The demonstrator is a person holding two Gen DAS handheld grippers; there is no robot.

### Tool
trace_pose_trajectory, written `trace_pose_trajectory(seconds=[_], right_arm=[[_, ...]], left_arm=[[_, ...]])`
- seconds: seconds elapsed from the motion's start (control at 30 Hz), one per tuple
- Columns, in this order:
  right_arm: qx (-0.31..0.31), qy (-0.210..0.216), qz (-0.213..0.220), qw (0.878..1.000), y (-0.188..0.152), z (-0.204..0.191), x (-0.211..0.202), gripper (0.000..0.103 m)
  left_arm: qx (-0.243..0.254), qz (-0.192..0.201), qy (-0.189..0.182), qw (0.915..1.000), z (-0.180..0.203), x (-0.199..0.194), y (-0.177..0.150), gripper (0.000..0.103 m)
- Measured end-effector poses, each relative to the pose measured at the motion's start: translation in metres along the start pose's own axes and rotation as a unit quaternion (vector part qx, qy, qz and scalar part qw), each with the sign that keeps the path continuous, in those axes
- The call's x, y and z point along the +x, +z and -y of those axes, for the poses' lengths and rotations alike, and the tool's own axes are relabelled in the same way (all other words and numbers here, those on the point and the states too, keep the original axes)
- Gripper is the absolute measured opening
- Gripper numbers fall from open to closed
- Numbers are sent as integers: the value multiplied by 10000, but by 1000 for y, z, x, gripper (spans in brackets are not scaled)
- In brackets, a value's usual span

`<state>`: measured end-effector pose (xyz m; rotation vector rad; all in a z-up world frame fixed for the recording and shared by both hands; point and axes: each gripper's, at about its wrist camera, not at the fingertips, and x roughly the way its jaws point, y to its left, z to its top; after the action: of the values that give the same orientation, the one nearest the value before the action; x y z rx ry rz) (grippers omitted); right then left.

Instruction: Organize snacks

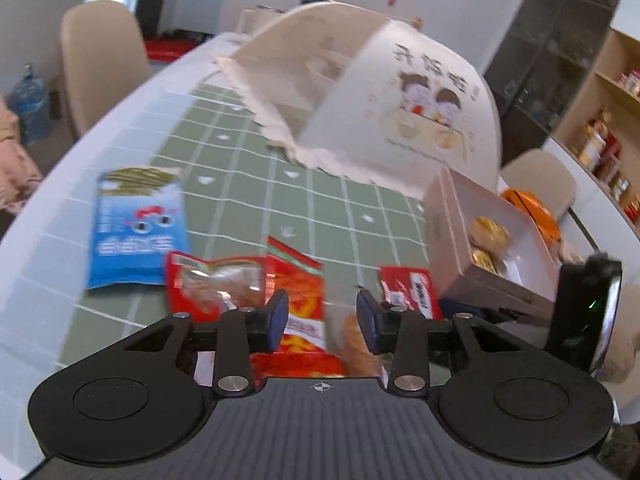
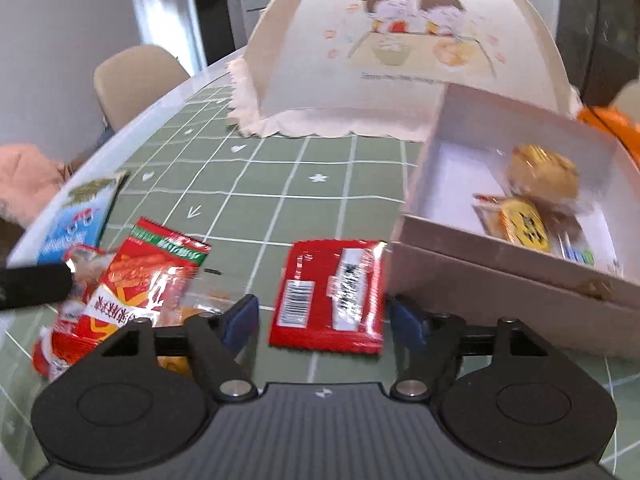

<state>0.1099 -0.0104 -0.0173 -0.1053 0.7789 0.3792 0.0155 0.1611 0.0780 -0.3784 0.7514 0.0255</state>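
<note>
Right wrist view: a barcode is shown on the red packet beside the box; both grippers are held open, apparently empty.

A green tablecloth gridded with white lines and small white symbols covers the table. The food cover is cream with a cartoon of two children; the box is pale pink. Packets: one flat red, one red-and-orange, and one blue-and-white near the table's edge.
</note>
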Motion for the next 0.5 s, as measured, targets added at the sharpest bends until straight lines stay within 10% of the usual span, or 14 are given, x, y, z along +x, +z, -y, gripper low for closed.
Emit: trace_pose_trajectory(seconds=[0.17, 0.5], right_arm=[[-484, 159, -162, 9986, -5, -3, -10, 57], [-464, -192, -539, 9973, -72, 74, -86, 56]], left_arm=[[74, -77, -53, 9999, 0, -2, 1, 42], [-59, -616, 469, 9970, -6, -1, -28, 42]])
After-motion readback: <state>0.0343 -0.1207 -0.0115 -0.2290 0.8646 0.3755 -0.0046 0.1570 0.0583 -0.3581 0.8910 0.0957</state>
